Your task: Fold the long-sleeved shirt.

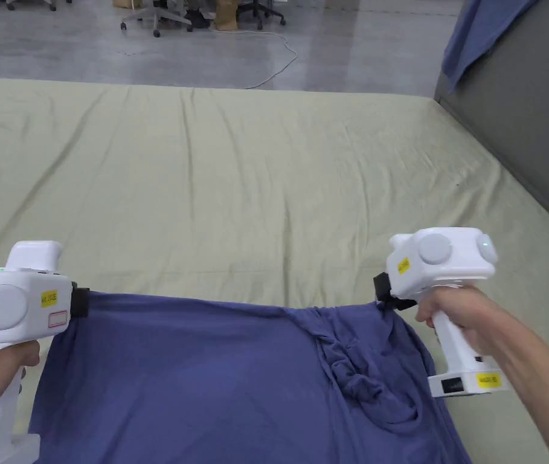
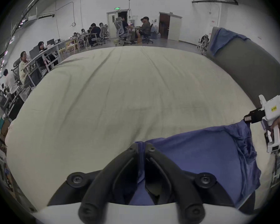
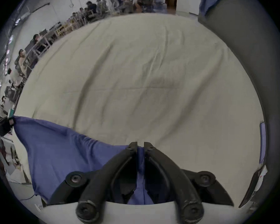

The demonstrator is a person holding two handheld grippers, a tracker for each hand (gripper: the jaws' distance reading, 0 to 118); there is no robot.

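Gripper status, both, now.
Left gripper: shut on the shirt edge.
Right gripper: shut on the shirt edge.

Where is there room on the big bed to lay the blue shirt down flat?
The green sheet lies bare from the shirt's held edge to the far edge by the floor, and right to the grey panel. It is crowded near the person, where the left gripper and right gripper pinch the shirt.

Pale green sheet (creased) covers the table; blue cloth drapes a grey partition.
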